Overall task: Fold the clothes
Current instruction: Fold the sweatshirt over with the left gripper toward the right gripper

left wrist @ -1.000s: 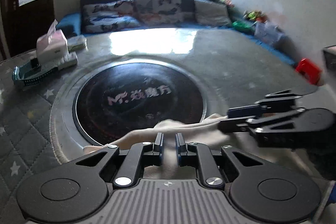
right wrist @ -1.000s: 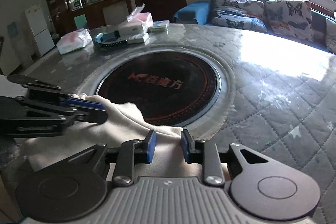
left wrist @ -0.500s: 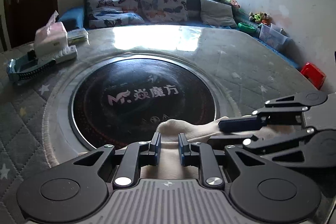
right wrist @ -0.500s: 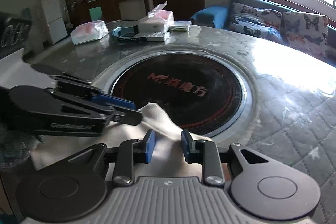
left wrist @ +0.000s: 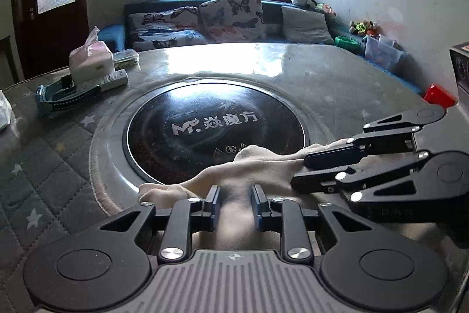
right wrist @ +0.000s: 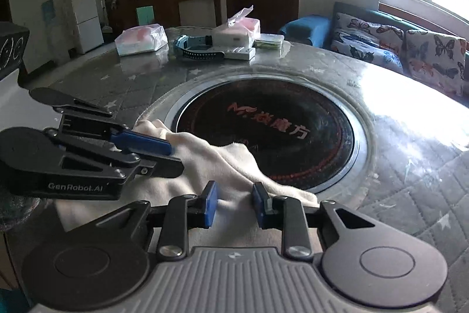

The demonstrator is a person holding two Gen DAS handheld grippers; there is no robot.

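Cream cotton garment [left wrist: 258, 169] bunched at near rim of round black glass cooktop [left wrist: 217, 122], now lower and flatter than 1 second ago. Left gripper [left wrist: 234, 204] and right gripper [right wrist: 234, 201] partly open, cloth between fingers, clamping uncertain. Fold apparently being laid down.

left hand-held gripper [left wrist: 234, 206] and right hand-held gripper [right wrist: 233, 204] side by side, jaws slightly parted.
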